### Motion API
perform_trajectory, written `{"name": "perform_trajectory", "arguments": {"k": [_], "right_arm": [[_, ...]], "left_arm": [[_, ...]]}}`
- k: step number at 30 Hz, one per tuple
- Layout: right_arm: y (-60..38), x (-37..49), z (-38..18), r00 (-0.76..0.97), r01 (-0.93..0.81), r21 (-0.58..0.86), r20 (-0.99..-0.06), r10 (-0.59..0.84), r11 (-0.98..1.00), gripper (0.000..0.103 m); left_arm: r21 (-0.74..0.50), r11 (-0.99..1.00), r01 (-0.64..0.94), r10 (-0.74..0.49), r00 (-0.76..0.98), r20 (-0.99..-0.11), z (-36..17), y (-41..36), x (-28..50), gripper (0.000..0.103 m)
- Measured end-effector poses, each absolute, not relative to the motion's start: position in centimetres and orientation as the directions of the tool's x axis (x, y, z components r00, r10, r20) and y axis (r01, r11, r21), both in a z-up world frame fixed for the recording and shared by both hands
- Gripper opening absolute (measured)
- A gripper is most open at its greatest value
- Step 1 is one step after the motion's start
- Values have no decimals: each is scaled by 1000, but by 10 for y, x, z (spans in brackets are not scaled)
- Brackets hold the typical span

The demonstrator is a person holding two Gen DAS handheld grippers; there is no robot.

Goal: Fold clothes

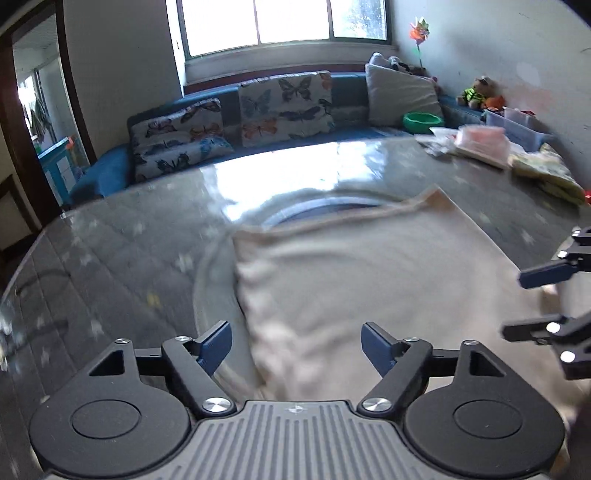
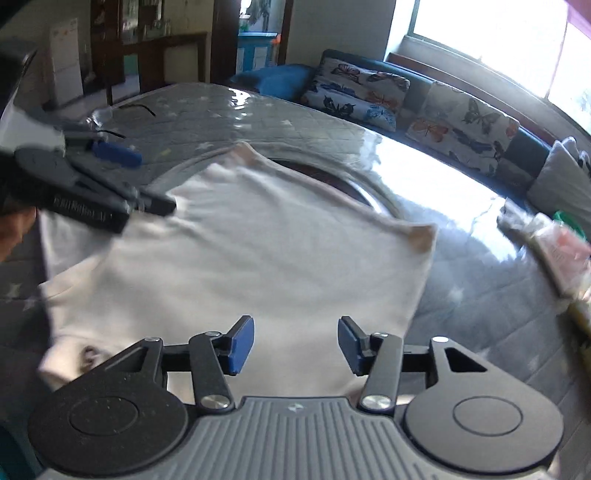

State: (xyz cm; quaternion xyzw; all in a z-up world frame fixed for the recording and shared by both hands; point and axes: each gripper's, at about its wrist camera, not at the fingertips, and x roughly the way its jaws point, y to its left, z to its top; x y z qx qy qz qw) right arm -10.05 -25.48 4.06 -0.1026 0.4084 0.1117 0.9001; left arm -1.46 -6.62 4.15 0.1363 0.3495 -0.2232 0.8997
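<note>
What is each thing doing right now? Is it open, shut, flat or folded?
Left gripper: open, nothing between its pads.
Right gripper: open, nothing held.
White garment: folded, lying flat on the table.
Table: covered with a shiny clear sheet.
Green bowl: upright on the sofa.

A round table (image 1: 122,236) with a glossy grey quilted cover fills the foreground. Behind it runs a blue sofa (image 1: 110,162) holding 2 butterfly-print cushions (image 1: 284,107) and a plain grey pillow (image 1: 400,94). A green bowl (image 1: 423,121) sits by the pillow, a teddy bear (image 1: 476,92) beyond it, under a bright window (image 1: 284,22).
</note>
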Motion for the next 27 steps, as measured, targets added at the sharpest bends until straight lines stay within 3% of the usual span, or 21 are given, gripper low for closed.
{"name": "perform_trajectory", "arguments": {"k": [7,11,19,27], "right_arm": [[-252,-141,16,682,-180,-3,-721,123,984,58],[-259,-152,18,717,-117,32,-689,107,993,60],[-243,-162,8,747,-71,-13,-663,45,997,81],[-236,-161,3,754,-17,-11,-657,6,1000,91]], "left_arm": [[48,881,471,-290,616,-732,18,-61,-50,81],[30,902,430,-271,621,-736,16,-60,-56,88],[5,928,373,-241,610,-755,11,-61,-60,103],[1,936,351,-227,606,-762,11,-62,-60,103]]}}
